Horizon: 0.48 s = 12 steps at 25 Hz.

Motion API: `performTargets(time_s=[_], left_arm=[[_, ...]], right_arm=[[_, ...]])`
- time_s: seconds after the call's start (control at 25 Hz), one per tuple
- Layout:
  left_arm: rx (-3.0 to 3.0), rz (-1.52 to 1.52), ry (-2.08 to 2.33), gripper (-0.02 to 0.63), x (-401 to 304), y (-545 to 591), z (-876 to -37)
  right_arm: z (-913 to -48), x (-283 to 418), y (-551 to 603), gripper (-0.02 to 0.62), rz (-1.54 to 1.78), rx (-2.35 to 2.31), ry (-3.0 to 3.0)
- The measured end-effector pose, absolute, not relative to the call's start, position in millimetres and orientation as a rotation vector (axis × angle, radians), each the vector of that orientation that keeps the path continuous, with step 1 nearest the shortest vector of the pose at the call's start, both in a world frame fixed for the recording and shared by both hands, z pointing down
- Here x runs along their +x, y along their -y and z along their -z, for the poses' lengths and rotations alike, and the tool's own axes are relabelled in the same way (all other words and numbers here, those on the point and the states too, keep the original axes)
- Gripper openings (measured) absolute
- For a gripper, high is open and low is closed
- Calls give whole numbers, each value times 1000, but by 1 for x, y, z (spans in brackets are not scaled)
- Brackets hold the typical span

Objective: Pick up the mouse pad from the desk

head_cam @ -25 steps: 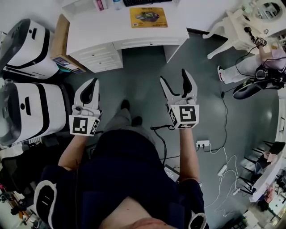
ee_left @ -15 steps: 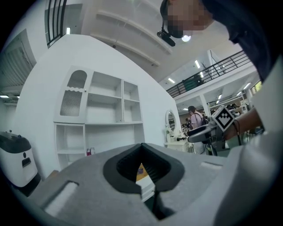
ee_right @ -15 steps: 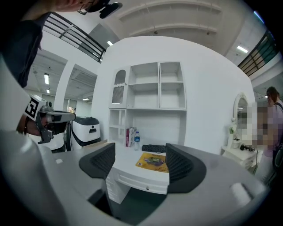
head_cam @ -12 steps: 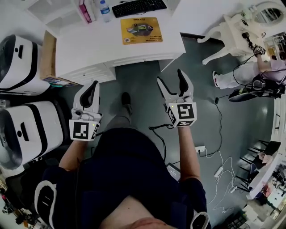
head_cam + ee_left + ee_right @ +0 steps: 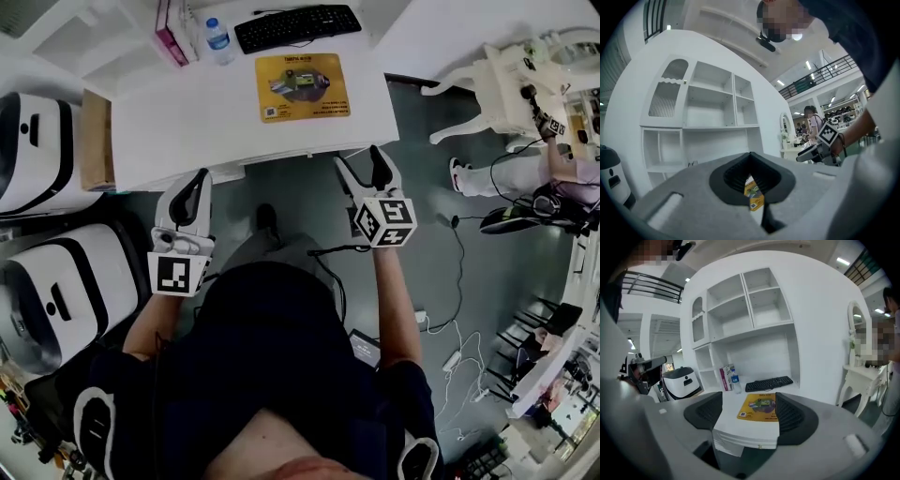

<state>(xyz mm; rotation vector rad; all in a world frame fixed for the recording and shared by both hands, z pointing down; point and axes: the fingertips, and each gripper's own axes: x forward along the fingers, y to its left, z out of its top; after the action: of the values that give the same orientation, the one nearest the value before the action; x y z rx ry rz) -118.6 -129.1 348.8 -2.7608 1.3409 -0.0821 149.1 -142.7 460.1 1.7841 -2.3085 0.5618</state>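
On a white desk (image 5: 187, 122) backed by open shelving (image 5: 745, 305), the yellow mouse pad (image 5: 302, 86) lies flat and untouched, its printed side up, just in front of a black keyboard (image 5: 297, 26). A water bottle (image 5: 217, 39) and a pink book (image 5: 172, 42) stand to the left of the keyboard, near the back of the desk.

The person stands before the desk with both tools raised close to its front edge, above the grey floor. The left gripper (image 5: 196, 178) has its jaws pressed together at the tips, with nothing caught between them. Its own view shows only a sliver of the mouse pad through the hollow between the dark pads. The right gripper (image 5: 360, 161) has its jaws spread wide. In the right gripper view the pad sits framed in the gap between them, well beyond the tips and not in contact with either.

A cardboard box (image 5: 94, 139) rests at the desk's left end, beside two large white-and-black machines (image 5: 47, 272). Cables and a power strip (image 5: 424, 322) trail across the floor at right, where a second person sits by a white dressing table (image 5: 506, 70).
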Motion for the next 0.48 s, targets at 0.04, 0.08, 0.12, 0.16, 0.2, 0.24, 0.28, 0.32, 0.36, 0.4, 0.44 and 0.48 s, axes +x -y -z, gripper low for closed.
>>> performTargets(time_s=[0.04,0.08,0.12,0.16,0.2,0.24,0.28,0.32,0.36,0.4,0.44,0.48], left_arm=[[-2763,91,-1347,0,-117,135,-351],[-2765,102,-1355,0,-115,141,-353],[-2765,111,-1366,0,-113,146,-355],[-2762,118,-1379,0,-111,151,-357],[-2758,126,-1392,0,-110,155,-359],[-2747,139,-1402,0,-108,158,-361],[-2734,154,-1411,0,-106,161,-362],[-2719,170,-1422,0,-105,165,-364],[-2705,187,-1435,0,-103,168,-366],[-2694,200,-1455,0,-101,170,-367],[-2687,203,-1484,0,-99,173,-367],[-2683,202,-1516,0,-96,176,-367]], right_arm=[[-467,152,151,353,-600,1777,2309],[-474,156,160,353,-638,1771,2310],[-481,160,169,353,-678,1763,2312],[-489,164,177,353,-724,1751,2315],[-497,167,184,353,-775,1736,2319],[-506,171,191,351,-835,1718,2324],[-515,174,198,351,-905,1699,2326],[-526,178,205,351,-981,1682,2324],[-537,183,212,353,-1056,1668,2318],[-547,188,218,351,-1122,1658,2308],[-558,193,225,351,-1179,1651,2295],[-567,198,232,353,-1225,1644,2283]])
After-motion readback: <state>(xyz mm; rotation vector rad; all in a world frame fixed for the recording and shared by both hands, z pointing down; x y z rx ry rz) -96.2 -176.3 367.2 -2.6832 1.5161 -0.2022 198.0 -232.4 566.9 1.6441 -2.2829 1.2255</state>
